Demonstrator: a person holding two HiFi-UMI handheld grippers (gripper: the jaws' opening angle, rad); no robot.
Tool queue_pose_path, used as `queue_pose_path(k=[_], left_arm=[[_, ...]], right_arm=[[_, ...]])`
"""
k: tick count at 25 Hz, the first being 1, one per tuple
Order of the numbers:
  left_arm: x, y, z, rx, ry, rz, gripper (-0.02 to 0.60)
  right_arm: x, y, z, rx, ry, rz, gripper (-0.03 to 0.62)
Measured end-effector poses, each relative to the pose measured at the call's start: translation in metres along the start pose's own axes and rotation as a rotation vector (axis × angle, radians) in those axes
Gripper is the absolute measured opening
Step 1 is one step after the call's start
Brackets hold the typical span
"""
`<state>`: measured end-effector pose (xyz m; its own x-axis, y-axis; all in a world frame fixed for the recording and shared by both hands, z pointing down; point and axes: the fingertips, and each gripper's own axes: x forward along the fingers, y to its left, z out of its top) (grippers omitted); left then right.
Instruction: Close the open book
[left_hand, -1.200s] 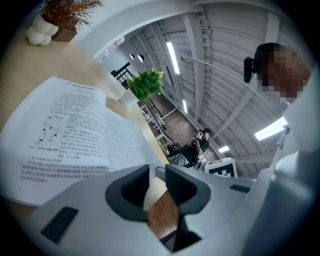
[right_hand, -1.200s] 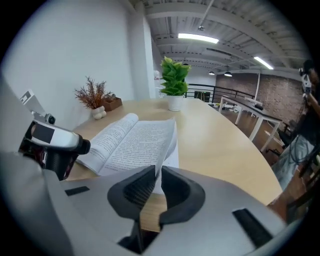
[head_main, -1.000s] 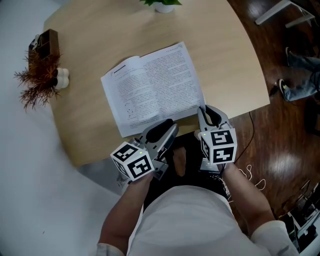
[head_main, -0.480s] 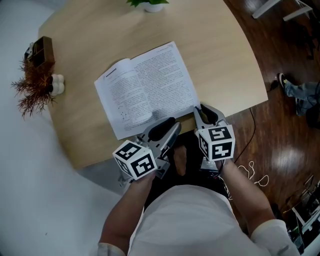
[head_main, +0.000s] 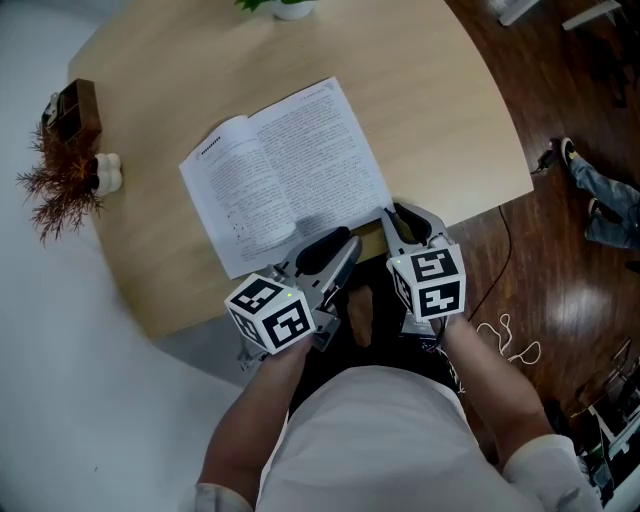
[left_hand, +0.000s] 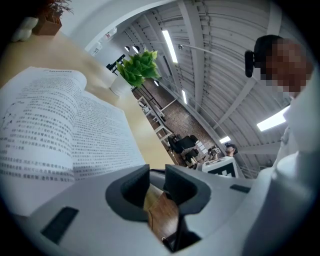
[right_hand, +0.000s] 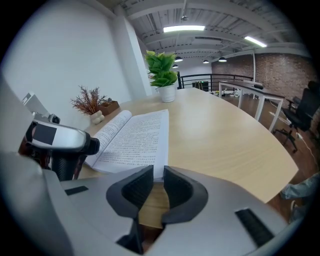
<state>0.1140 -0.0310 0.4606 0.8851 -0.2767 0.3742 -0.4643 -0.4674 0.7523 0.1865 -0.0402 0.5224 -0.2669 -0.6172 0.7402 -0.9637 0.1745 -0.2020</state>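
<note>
The open book (head_main: 285, 175) lies flat on the round wooden table (head_main: 440, 110), pages up and near the front edge. My left gripper (head_main: 340, 250) hovers at the middle of the book's near edge, with its pages (left_hand: 60, 125) just ahead; its jaws stand a narrow gap apart, nothing between them (left_hand: 157, 172). My right gripper (head_main: 400, 215) points down at the book's near right corner (right_hand: 132, 132). Its jaws (right_hand: 158, 172) have just been opening a little and stand slightly apart, with the page corner right at their tips, not pinched.
A potted green plant (head_main: 285, 8) stands at the table's far side. A brown box with dried twigs (head_main: 65, 150) and small white figures (head_main: 105, 172) sit at the left rim. The person's lap is under the near edge, wooden floor to the right.
The left gripper has crept slightly along the book's near edge. The right gripper has stayed at the book's corner. The book lies open as before.
</note>
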Motion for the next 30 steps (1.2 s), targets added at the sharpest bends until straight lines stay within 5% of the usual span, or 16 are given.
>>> queue_pose_path(k=[16, 30], left_arm=[[0.006, -0.004, 0.003, 0.021, 0.019, -0.003, 0.072], [-0.004, -0.009, 0.011, 0.045, 0.007, -0.009, 0.072]], right_arm=[[-0.010, -0.034, 0.004, -0.077, 0.000, -0.105, 0.048], [-0.025, -0.029, 0.018, -0.098, -0.040, -0.091, 0.046]])
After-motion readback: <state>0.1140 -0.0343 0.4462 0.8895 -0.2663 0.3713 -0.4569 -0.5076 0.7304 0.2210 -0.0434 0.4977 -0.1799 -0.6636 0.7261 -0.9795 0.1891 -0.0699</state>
